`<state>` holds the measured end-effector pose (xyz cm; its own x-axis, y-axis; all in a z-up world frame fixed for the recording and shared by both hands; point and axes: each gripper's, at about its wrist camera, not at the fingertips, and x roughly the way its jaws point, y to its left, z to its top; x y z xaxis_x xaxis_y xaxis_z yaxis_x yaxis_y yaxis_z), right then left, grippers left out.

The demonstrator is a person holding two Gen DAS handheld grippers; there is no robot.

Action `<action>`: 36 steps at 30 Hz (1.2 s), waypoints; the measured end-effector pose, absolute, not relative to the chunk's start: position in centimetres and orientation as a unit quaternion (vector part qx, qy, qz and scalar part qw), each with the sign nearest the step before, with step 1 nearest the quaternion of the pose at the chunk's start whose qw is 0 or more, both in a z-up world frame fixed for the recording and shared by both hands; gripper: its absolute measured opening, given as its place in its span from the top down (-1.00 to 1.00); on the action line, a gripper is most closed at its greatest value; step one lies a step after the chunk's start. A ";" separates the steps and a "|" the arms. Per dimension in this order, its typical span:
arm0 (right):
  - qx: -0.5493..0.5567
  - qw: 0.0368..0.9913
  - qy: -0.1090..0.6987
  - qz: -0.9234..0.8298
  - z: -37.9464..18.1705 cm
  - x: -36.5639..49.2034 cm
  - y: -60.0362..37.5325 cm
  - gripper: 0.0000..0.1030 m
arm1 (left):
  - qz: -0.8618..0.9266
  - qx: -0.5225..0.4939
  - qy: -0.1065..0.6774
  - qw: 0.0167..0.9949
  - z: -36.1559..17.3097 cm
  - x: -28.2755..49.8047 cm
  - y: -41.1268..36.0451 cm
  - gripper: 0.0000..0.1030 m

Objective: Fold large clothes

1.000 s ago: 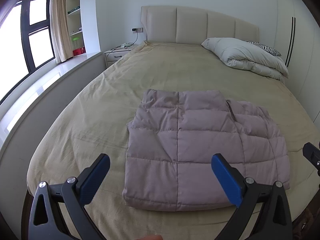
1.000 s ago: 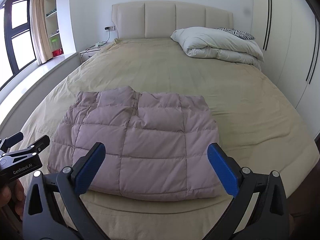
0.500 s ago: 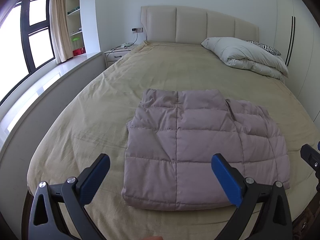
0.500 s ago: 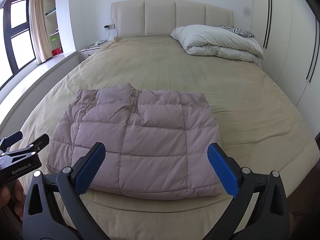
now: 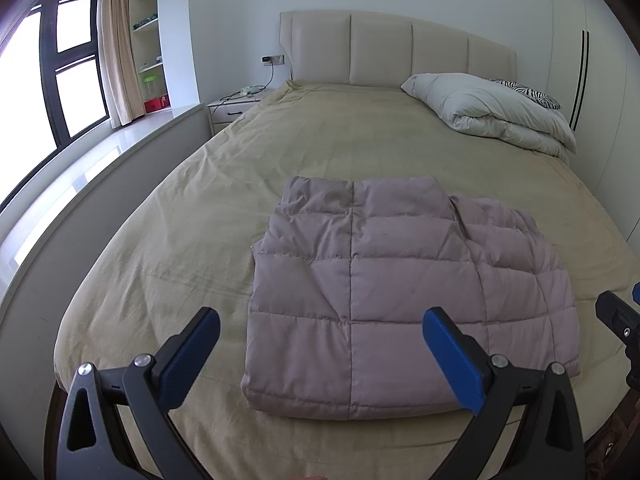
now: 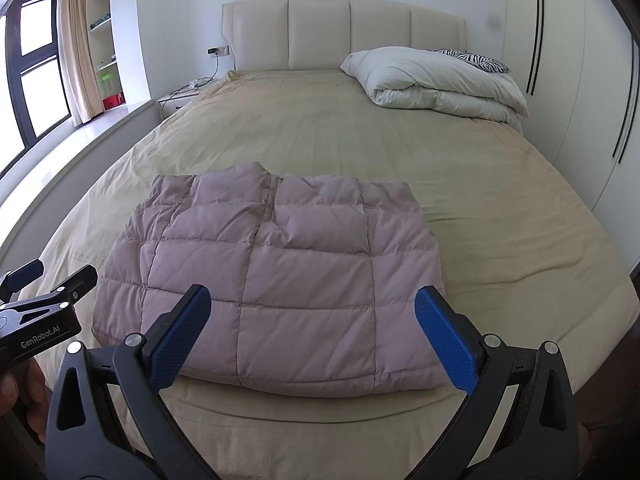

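Note:
A mauve quilted puffer garment (image 5: 396, 292) lies folded into a flat rectangle near the foot of the beige bed (image 5: 200, 208); it also shows in the right wrist view (image 6: 288, 280). My left gripper (image 5: 320, 344) is open and empty, held above the garment's near left part. My right gripper (image 6: 312, 332) is open and empty, held above the garment's near edge. The left gripper also shows at the left edge of the right wrist view (image 6: 36, 304), and part of the right gripper shows at the right edge of the left wrist view (image 5: 618, 320).
A folded white duvet (image 6: 436, 80) with a zebra-print pillow (image 6: 472, 58) lies at the bed's head on the right. A nightstand (image 5: 234, 108) with cables stands left of the headboard. A window ledge (image 5: 80, 168) runs along the left, wardrobes (image 6: 580, 80) along the right.
Both grippers stay open; the views have hardly shifted. The garment lies as before.

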<state>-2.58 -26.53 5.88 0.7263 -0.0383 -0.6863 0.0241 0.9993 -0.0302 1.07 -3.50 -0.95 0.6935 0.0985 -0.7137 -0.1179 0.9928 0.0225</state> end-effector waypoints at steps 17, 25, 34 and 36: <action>-0.006 0.927 0.375 -0.022 5.3 -2.8 -26.4 -1.00 | 0.058 -0.011 0.388 0.920 -1.0 1.0 -3.6 -1.00; -0.005 0.927 0.375 -0.023 5.2 -2.8 -26.4 -1.00 | 0.057 -0.010 0.388 0.920 -0.9 0.8 -3.7 -1.00; -0.005 0.926 0.376 -0.022 5.2 -2.8 -26.4 -1.00 | 0.056 -0.011 0.387 0.920 -0.9 0.8 -3.7 -1.00; -0.005 0.926 0.376 -0.022 5.2 -2.8 -26.4 -1.00 | 0.055 -0.010 0.387 0.920 -0.9 0.8 -3.7 -1.00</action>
